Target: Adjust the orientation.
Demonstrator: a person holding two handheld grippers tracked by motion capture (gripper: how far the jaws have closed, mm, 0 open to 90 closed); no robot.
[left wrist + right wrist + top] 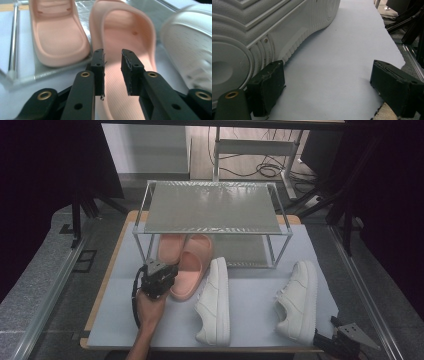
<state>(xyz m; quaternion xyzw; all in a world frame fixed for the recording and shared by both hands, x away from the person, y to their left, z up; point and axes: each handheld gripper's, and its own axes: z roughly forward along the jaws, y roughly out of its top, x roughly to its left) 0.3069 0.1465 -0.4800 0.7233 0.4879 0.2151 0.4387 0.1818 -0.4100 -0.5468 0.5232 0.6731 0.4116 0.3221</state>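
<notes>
Two pink slippers lie at the foot of a metal rack (212, 207). One slipper (170, 247) (58, 35) rests on the rack's lower shelf. The other slipper (189, 270) (125, 32) sticks out onto the pale blue mat (255, 290). My left gripper (162, 270) (113, 53) hovers over that slipper's heel end, its jaws a narrow gap apart with nothing pinched between them. My right gripper (340, 340) (328, 66) rests at the mat's near right corner, jaws wide open. Its left jaw is beside the ribbed sole of a white sneaker (297, 300) (262, 22).
A second white sneaker (215, 302) (190, 42) lies just right of the outer slipper. The rack's top shelf (210, 190) is bare. Black frame legs and cables stand behind and right of the table. The mat's ragged right edge (397, 57) is close to my right gripper.
</notes>
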